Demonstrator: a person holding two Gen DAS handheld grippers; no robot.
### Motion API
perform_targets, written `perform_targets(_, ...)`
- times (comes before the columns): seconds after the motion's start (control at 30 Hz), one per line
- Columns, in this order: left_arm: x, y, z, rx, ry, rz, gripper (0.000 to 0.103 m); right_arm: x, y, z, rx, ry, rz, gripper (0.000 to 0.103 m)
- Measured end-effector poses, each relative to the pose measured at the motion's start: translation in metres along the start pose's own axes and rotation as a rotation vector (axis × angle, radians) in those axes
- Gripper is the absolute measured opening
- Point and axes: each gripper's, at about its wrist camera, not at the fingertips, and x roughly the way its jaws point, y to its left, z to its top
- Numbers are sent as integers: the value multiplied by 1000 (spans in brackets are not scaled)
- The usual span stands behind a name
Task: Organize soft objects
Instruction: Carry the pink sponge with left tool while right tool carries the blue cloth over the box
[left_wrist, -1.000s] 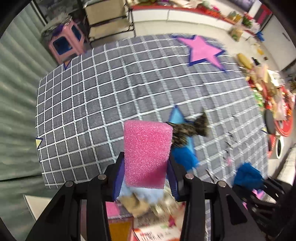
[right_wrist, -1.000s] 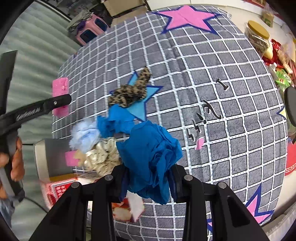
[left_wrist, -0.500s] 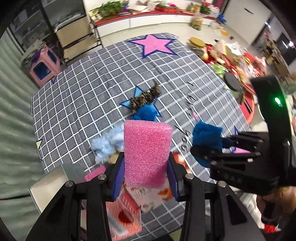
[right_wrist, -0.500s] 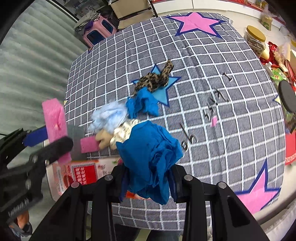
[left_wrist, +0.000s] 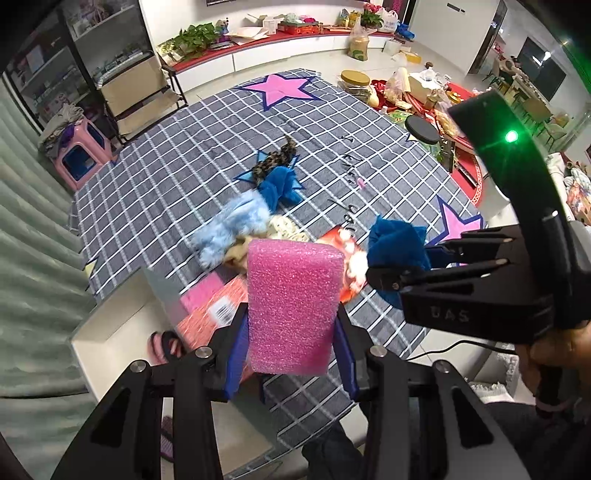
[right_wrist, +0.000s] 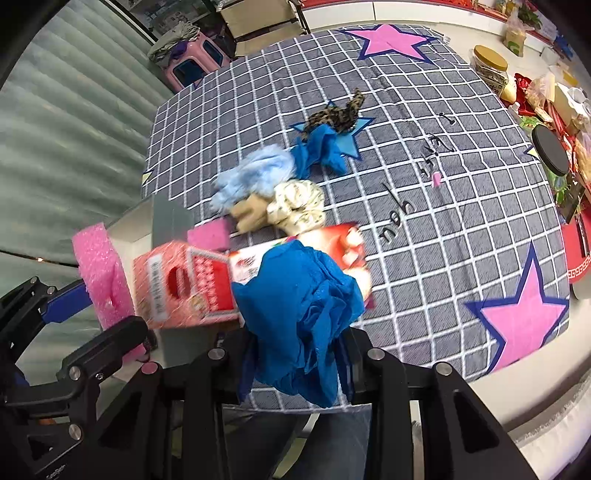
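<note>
My left gripper (left_wrist: 291, 354) is shut on a pink foam sponge (left_wrist: 291, 306), held upright above the near edge of the checked table. The sponge (right_wrist: 99, 273) and the left gripper (right_wrist: 85, 314) also show at the left of the right wrist view. My right gripper (right_wrist: 295, 362) is shut on a crumpled blue cloth (right_wrist: 299, 317); from the left wrist this blue cloth (left_wrist: 397, 251) hangs at the right. On the table lie a light blue fluffy piece (right_wrist: 255, 173), a cream patterned cloth (right_wrist: 295, 205), another blue cloth (right_wrist: 321, 151) and a leopard-print cloth (right_wrist: 336, 116).
A red printed box (right_wrist: 192, 280) lies at the table's near edge, with a white open box (left_wrist: 110, 332) below beside it. A small pink piece (right_wrist: 208, 234) lies by the red box. Pink stool (left_wrist: 79, 155), folding chair and floor clutter (left_wrist: 417, 96) surround the table.
Both grippers rose and drew back toward the near edge of the table, each keeping its load. The left gripper rolled, so the table turned in its view. The pile looks farther away.
</note>
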Motion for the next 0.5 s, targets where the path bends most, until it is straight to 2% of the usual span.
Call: perform_targets(0.5, -38, 41, -57, -36, -58, 50, 45, -23, 73, -31, -84, -76, -19, 36)
